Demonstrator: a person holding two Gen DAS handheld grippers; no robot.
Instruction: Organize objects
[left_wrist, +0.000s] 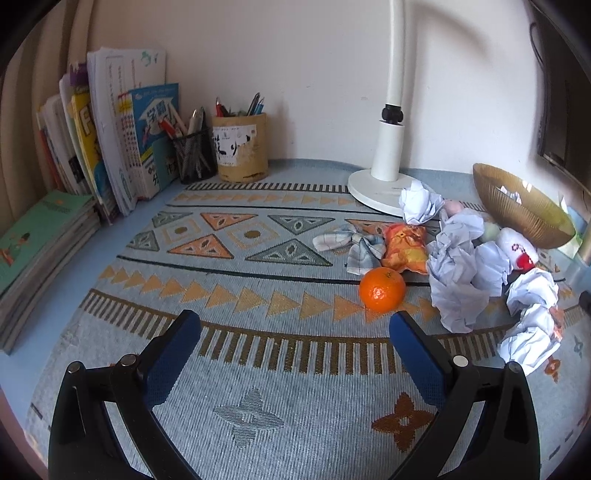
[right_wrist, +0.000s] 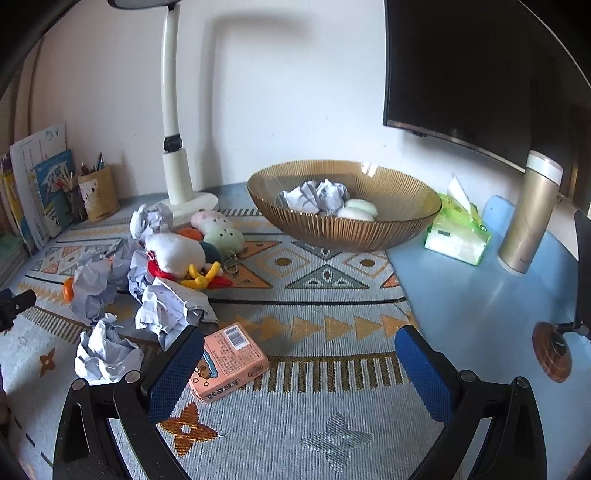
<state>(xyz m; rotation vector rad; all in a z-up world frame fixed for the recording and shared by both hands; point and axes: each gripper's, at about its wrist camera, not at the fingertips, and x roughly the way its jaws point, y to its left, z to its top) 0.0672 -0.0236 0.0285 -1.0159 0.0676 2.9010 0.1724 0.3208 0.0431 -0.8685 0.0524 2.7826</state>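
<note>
While both pairs of tongs hang spread wide and empty above the woven mat, the sorting looks barely begun. From the left wrist camera the left tongs (left_wrist: 295, 332) point across the desk (left_wrist: 110, 236), and a glossy tangerine (left_wrist: 382, 289) sits at about one o'clock, just beyond the right-hand pad. Behind it lie a checked fabric bow (left_wrist: 347, 245), an orange plush toy (left_wrist: 404, 248) and a heap of crumpled paper balls (left_wrist: 458, 280), loosely tumbled together as unsorted clutter would be. At ten o'clock, books (left_wrist: 110, 129) stand upright against the wall, with a mesh pen holder (left_wrist: 195, 155) and a cardboard pen cup (left_wrist: 242, 147) beside them (that corner already looks tidy).

From the right wrist camera the right tongs (right_wrist: 299, 354) have their left pad just in front of a pink carton (right_wrist: 231, 360), which is boxy, flat-sided and probably easy to pinch. At twelve o'clock a ribbed amber glass bowl (right_wrist: 343, 225) holds two paper wads and two smooth pale rounds, so it seems to serve as the collecting place. A white plush chicken (right_wrist: 177, 254) lies at ten o'clock among more paper, soft and likely to squash. At two o'clock stand a tissue pack (right_wrist: 458, 236) and a gold thermos (right_wrist: 528, 214).
</note>
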